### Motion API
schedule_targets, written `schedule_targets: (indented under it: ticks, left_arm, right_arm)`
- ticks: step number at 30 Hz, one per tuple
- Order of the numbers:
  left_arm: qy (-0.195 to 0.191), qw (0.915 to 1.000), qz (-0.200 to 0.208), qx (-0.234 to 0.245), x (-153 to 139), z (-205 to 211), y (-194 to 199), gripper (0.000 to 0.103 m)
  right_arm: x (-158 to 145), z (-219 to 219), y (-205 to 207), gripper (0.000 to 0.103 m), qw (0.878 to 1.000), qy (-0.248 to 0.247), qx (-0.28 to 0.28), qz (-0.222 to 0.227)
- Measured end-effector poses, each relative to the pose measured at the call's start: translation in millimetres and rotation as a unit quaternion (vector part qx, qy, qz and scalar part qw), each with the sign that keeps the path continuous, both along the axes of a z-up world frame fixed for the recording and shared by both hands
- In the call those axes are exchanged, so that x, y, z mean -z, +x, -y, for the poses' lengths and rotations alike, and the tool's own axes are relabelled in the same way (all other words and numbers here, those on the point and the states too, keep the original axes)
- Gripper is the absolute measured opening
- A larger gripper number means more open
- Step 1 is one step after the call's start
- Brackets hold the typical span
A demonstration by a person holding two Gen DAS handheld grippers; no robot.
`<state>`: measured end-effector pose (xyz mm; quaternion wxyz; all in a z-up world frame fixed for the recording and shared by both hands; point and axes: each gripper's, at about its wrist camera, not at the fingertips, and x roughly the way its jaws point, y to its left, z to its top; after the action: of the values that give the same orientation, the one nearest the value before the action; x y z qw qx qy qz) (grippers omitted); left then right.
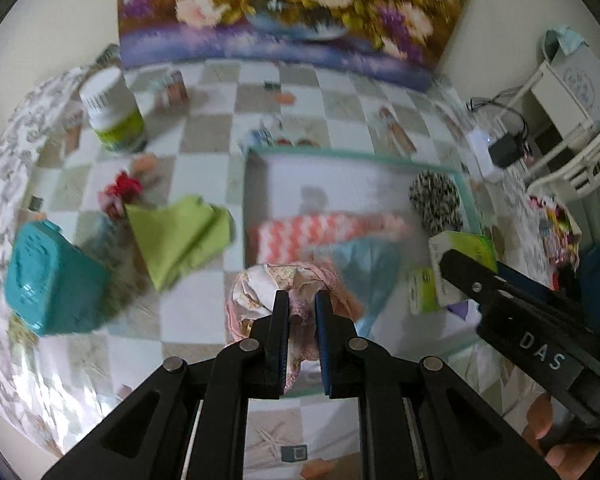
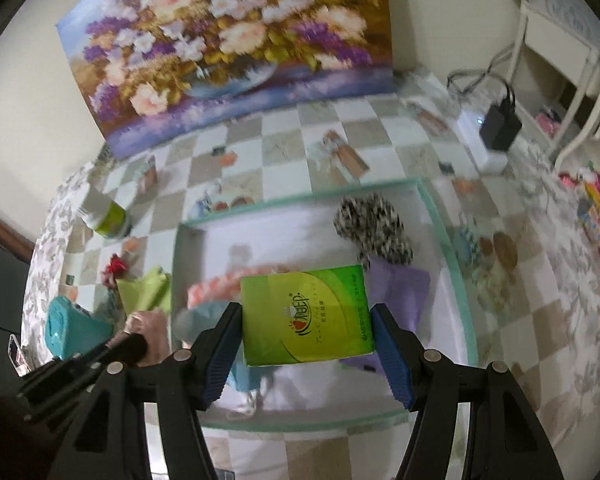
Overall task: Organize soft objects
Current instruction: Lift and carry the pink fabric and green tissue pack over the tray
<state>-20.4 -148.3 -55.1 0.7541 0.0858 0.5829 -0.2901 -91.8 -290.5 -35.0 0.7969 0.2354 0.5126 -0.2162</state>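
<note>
At the left edge of the checkered tablecloth (image 1: 204, 132) stands a teal container (image 1: 52, 280), with a white jar with a green label (image 1: 114, 116) farther back. Just right of the container lies a folded lime-green cloth (image 1: 180, 236), a red fabric piece (image 1: 122, 190) at its far corner. Next comes the left gripper (image 1: 302, 300), jaws drawn together and clamped on a bunched pink-and-cream fabric item (image 1: 256, 288), held at the near left corner of the tray. The shallow teal-rimmed tray (image 2: 440, 220) holds an orange-and-white chevron cloth (image 1: 312, 232), a light blue cloth (image 1: 364, 264), a purple cloth (image 2: 400, 284) and a black-and-white patterned pouf (image 2: 374, 230) at its far right. Over the tray's centre, the right gripper (image 2: 306, 324) has its blue pads (image 2: 392, 356) pressed against both sides of a green tissue pack (image 2: 306, 314). Right of the tray, a black adapter (image 2: 500, 124) sits on a white box.
</note>
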Motion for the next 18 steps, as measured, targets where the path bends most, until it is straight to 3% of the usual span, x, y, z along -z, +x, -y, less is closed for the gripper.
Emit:
schedule_targets:
  ticks: [9,18]
  left_arm:
    - [0.015,0.9991,-0.036,0.015,37.1,11.8,-20.1,0.013]
    - [0.035,0.9971,-0.059,0.035,65.2,31.5,-28.9,0.014]
  right_arm:
    - [50.2,4.6,-10.8,0.067,0.997,0.038,0.029,-0.063]
    - [63.8,12.3,-15.4,0.067,0.994,0.042,0.044,-0.09]
